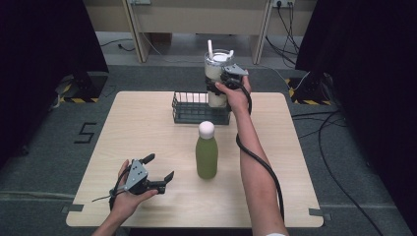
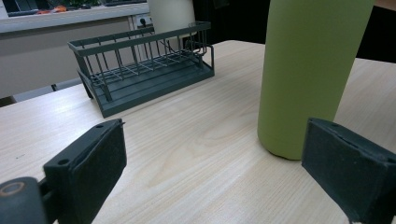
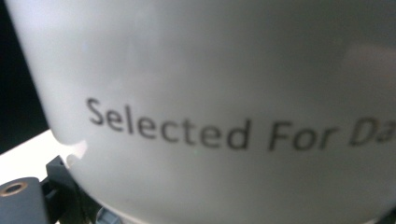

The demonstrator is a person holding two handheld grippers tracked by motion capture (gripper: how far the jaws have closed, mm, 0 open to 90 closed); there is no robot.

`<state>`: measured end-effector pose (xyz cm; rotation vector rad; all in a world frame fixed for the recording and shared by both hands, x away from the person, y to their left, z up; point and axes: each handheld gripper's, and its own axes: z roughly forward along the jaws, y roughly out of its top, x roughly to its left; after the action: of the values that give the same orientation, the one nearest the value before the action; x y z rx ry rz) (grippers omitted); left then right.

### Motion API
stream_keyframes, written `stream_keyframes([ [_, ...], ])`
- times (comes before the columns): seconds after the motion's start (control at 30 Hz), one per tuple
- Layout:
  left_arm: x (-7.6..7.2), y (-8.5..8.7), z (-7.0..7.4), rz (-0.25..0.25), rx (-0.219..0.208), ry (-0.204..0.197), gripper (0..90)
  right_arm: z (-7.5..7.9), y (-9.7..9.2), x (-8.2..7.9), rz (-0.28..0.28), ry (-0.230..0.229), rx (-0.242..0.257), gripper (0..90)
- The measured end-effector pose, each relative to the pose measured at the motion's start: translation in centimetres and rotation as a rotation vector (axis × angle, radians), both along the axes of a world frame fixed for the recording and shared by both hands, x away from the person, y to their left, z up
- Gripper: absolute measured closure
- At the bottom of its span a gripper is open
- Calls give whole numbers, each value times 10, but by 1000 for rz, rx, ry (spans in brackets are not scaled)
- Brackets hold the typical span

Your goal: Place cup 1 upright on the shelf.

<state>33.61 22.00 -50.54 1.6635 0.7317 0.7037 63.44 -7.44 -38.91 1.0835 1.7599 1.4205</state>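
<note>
My right gripper (image 1: 220, 88) is shut on a tall white cup (image 1: 216, 66) with a clear lid and a straw, held upright at the right end of a dark wire basket (image 1: 196, 115). Whether the cup rests on the basket's floor I cannot tell. In the right gripper view the cup's wall (image 3: 210, 93) is very close and reads "Selected For". A green bottle (image 1: 206, 157) with a white cap stands at mid-table. My left gripper (image 1: 160, 166) lies low near the front left, open, its pads apart and bare (image 2: 212, 172). The bottle (image 2: 308, 70) stands just beyond its right pad, and the basket (image 2: 140, 70) farther back.
The light wooden table (image 1: 147, 128) has free room to the left of the basket and along its right side. Cables (image 1: 319, 132) run over the grey floor at the right. Dark curtains hang at both sides, with wooden furniture behind the table.
</note>
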Motion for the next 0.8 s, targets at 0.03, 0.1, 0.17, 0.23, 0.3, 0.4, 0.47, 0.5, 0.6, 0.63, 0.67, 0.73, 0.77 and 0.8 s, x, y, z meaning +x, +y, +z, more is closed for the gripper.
stream_keyframes([
  [0.03, 0, 0, 0, 0, 0, 1, 60, -2, 0, 0, 1, 5, -4, 66],
  [0.1, 0, 0, 0, -2, 3, 1, 61, -6, 0, 0, 1, 13, -11, 65],
  [0.17, 0, -1, 0, -3, 1, 1, 61, -9, 0, 1, 3, 19, -11, 62],
  [0.23, 0, -1, 0, -3, 1, 1, 62, -10, 0, 1, 4, 21, -10, 61],
  [0.3, 0, -1, 0, -4, 1, 1, 63, -15, 0, 1, 7, 34, -22, 56],
  [0.4, 0, -1, 0, -4, 1, 0, 63, -22, 1, 2, 4, 54, -39, 53],
  [0.47, 0, 0, 0, -4, 1, 0, 64, -22, 1, 1, 2, 45, -30, 52],
  [0.5, 0, 0, 0, -4, 2, 0, 64, -22, 1, 1, 1, 44, -30, 51],
  [0.6, -1, -1, 0, -7, 1, -1, 64, -23, 0, 2, 1, 42, -29, 52],
  [0.63, -1, -1, 0, -9, 2, -1, 64, -23, 0, 2, 2, 41, -28, 52],
  [0.67, -1, -1, 0, -10, 2, 0, 64, -23, -1, 1, 4, 39, -29, 52],
  [0.73, -1, -1, -1, -12, 3, 1, 64, -24, -1, 0, 5, 38, -28, 52],
  [0.77, -1, -2, -1, -13, 2, 0, 64, -24, -1, -1, 6, 38, -32, 50],
  [0.8, -1, -2, -1, -14, 2, 0, 64, -24, -1, -1, 9, 38, -38, 49],
])
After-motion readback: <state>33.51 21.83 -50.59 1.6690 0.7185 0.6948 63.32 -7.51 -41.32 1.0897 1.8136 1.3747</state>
